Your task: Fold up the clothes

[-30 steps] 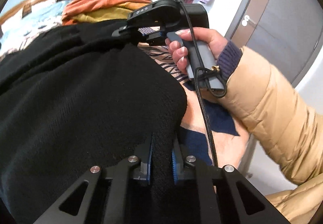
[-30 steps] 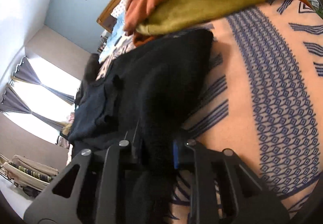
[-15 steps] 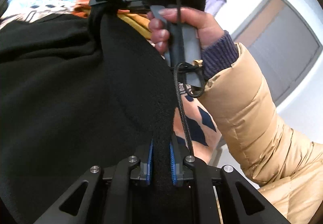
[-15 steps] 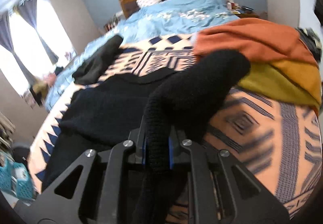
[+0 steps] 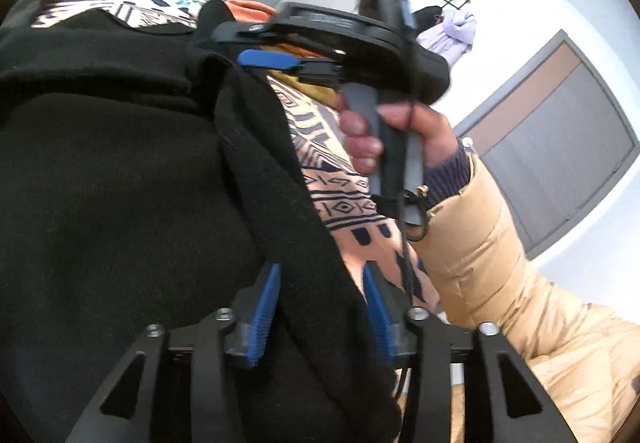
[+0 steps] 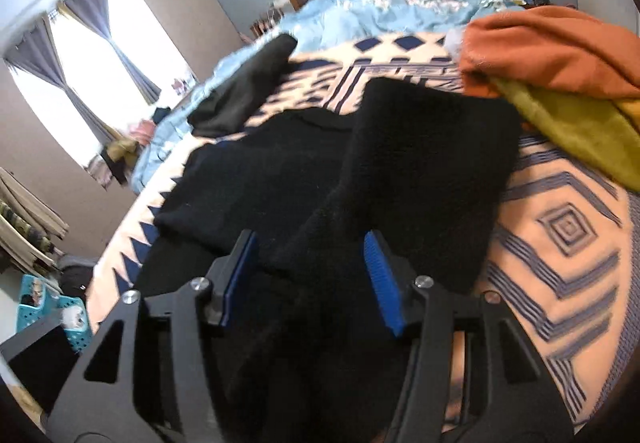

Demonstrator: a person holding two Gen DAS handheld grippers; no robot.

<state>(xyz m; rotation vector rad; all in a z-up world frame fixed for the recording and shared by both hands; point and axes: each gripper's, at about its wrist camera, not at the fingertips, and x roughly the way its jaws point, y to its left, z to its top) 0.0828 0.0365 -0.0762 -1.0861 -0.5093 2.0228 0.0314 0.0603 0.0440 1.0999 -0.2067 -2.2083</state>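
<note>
A black knit sweater (image 6: 420, 163) lies on the patterned peach and navy blanket (image 6: 568, 227), one side folded over onto its body. It fills the left wrist view (image 5: 120, 183) too. My left gripper (image 5: 320, 303) is open, with the sweater's folded edge lying loose between its blue pads. My right gripper (image 6: 310, 275) is open over the folded part; it also shows in the left wrist view (image 5: 256, 43), held by a hand.
A pile of orange, mustard and olive clothes (image 6: 560, 83) sits at the blanket's far right. Another dark garment (image 6: 244, 91) lies at the far left by the blue duvet (image 6: 400, 7). A teal basket (image 6: 52, 311) stands on the floor.
Both grippers were shut on the sweater's edge and carried it up and over. Now both have opened and the fold lies on the sweater's body.
</note>
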